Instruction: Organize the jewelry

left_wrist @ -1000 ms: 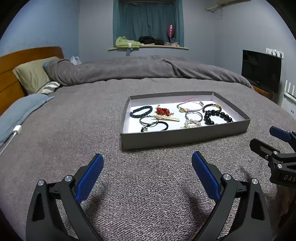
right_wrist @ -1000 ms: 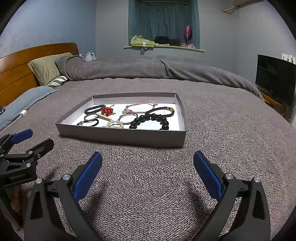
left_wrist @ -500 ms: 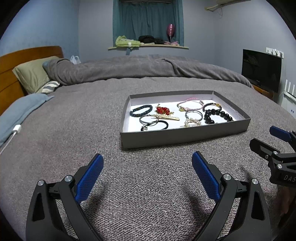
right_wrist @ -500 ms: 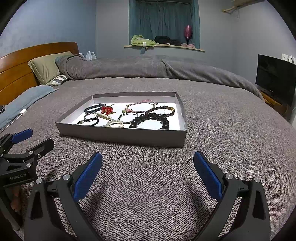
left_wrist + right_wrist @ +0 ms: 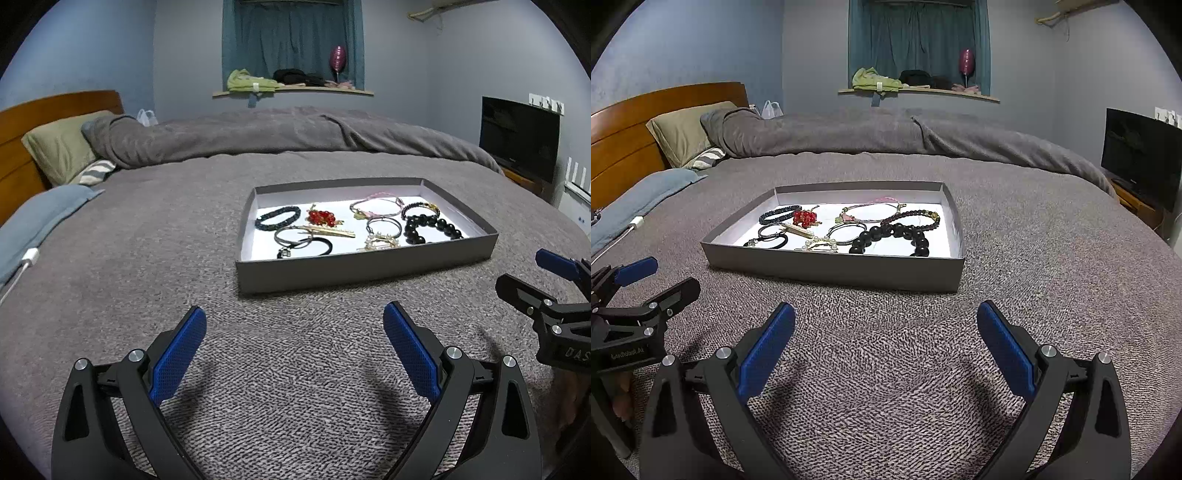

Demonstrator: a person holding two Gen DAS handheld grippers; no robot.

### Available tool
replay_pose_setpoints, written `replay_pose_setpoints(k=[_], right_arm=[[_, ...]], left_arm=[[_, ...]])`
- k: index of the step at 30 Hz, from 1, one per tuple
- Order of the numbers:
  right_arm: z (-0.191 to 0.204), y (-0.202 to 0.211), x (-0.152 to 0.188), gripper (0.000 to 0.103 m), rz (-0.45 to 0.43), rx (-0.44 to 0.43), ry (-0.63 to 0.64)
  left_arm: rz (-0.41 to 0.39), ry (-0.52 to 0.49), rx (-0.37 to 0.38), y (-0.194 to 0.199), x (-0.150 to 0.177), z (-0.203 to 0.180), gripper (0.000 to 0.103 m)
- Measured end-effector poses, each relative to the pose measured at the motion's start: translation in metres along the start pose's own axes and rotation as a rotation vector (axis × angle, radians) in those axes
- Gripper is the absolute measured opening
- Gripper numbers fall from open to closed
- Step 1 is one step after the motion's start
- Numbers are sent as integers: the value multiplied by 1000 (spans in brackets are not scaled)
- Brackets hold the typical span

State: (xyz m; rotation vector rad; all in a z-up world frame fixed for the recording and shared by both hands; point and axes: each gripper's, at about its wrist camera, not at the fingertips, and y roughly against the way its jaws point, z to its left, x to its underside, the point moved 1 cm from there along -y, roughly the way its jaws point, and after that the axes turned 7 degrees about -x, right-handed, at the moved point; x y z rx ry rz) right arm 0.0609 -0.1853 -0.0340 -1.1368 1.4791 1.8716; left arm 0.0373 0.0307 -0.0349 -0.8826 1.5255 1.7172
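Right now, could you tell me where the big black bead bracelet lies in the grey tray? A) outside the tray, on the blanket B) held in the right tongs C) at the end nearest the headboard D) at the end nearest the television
D: the big black bead bracelet lies inside the grey tray at its television-side end, and both the left tongs and right tongs are open and empty.

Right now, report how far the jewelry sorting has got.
Done: nothing visibly; every piece, from the big black bead bracelet to the red bead cluster, lies loose in the grey tray. In hand: nothing; the left tongs and right tongs are open and empty over the blanket, short of the tray. Left: all of the sorting.
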Motion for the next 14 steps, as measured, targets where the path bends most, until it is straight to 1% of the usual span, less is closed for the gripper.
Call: replay_pose_setpoints(k=[6, 10, 14], right_arm=[[-1, -1, 2, 97, 3, 0, 0], [-3, -3, 4, 97, 10, 0, 0], [-3, -5, 4, 97, 19, 3, 0]], left_arm=[[19, 0, -3, -4, 2, 0, 96], [59, 13, 0, -11, 2, 1, 96], [66, 27, 11, -10, 3, 4, 96]])
